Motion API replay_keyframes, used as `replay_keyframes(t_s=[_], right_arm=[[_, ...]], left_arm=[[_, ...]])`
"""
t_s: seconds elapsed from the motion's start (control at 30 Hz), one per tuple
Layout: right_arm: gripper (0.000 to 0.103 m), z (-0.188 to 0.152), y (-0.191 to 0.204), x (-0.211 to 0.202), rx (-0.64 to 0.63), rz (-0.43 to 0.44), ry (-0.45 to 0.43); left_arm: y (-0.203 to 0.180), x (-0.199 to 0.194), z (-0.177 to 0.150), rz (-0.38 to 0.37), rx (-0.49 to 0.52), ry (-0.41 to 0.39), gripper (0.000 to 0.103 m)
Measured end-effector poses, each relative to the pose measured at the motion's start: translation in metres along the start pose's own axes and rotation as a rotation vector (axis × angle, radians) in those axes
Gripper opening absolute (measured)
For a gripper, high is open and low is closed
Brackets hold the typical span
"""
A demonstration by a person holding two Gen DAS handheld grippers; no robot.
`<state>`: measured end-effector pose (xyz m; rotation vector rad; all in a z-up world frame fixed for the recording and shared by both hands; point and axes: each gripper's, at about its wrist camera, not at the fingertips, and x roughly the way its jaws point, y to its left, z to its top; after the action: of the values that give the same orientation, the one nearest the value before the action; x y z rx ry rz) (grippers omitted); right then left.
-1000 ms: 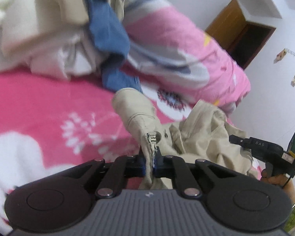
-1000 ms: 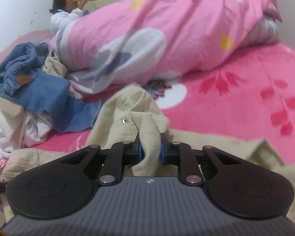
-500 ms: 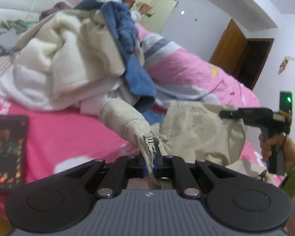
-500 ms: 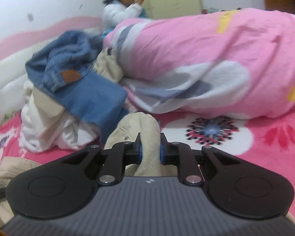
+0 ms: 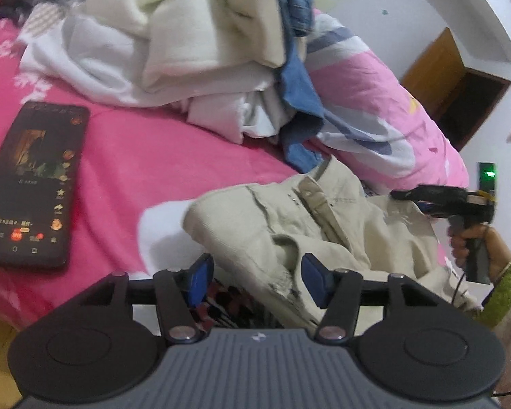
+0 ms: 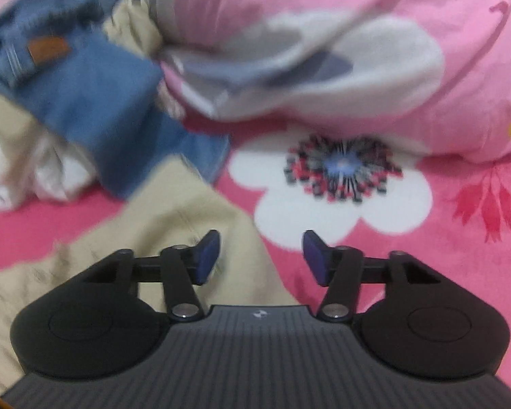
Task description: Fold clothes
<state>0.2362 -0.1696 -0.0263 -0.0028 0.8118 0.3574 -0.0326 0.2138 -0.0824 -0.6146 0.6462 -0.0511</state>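
while both handheld grippers stand spread wide and grasp nothing, a pair of beige trousers lies rumpled on the pink floral bedsheet, its waistband and button fly turned up toward the far pillow side. the left gripper hovers just over the near edge of the cloth, where a frayed hem shows between its blue pads, so the garment lies straight ahead of it and slightly to its right. the right gripper sits at the opposite side of the same trousers; in its blurred view the beige cloth reaches only under its left finger, with bare sheet and a white printed flower ahead. seen from the left wrist, the right gripper is held in a hand at the garment's far right edge. the trousers' long axis appears to run roughly between the two tools, though the bunching makes this uncertain. the legs are crumpled rather than laid flat, so the garment does not yet lie folded. the left gripper looks nearer to a graspable edge. behind, a heap of white and cream laundry with blue jeans rests against a rolled pink quilt, and a lit smartphone lies on the sheet to the left, well apart from the trousers.
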Motion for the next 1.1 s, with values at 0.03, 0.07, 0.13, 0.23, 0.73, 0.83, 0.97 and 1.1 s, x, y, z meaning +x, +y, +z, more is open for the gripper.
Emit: replay_keyframes(t_s=[0.03, 0.07, 0.13, 0.23, 0.73, 0.83, 0.97, 1.1], right_arm=[[0.068, 0.005, -0.001, -0.004, 0.012, 0.018, -0.012], [0.07, 0.011, -0.002, -0.009, 0.025, 0.035, -0.024], [0.084, 0.023, -0.003, -0.008, 0.035, 0.087, -0.007], [0.087, 0.034, -0.005, 0.01, 0.057, 0.145, 0.046], [0.04, 0.042, -0.001, 0.104, 0.178, 0.312, 0.215], [0.015, 0.039, 0.01, 0.106, 0.158, 0.338, 0.215], [0.01, 0.04, 0.033, 0.091, 0.092, 0.36, 0.139], [0.01, 0.057, 0.06, 0.065, -0.005, 0.414, 0.009]], left_arm=[[0.004, 0.001, 0.002, -0.001, -0.017, 0.005, 0.058], [0.007, 0.002, 0.003, -0.006, -0.032, 0.011, 0.058], [0.013, 0.004, 0.006, -0.021, -0.062, 0.026, 0.059], [0.019, 0.013, 0.009, -0.051, -0.11, 0.052, 0.06], [0.023, 0.033, 0.015, -0.069, -0.14, 0.039, 0.023], [0.022, 0.023, 0.013, -0.074, -0.126, -0.016, 0.014], [0.021, 0.011, 0.011, -0.081, -0.107, -0.089, 0.012], [0.019, -0.002, 0.009, -0.088, -0.09, -0.16, 0.011]])
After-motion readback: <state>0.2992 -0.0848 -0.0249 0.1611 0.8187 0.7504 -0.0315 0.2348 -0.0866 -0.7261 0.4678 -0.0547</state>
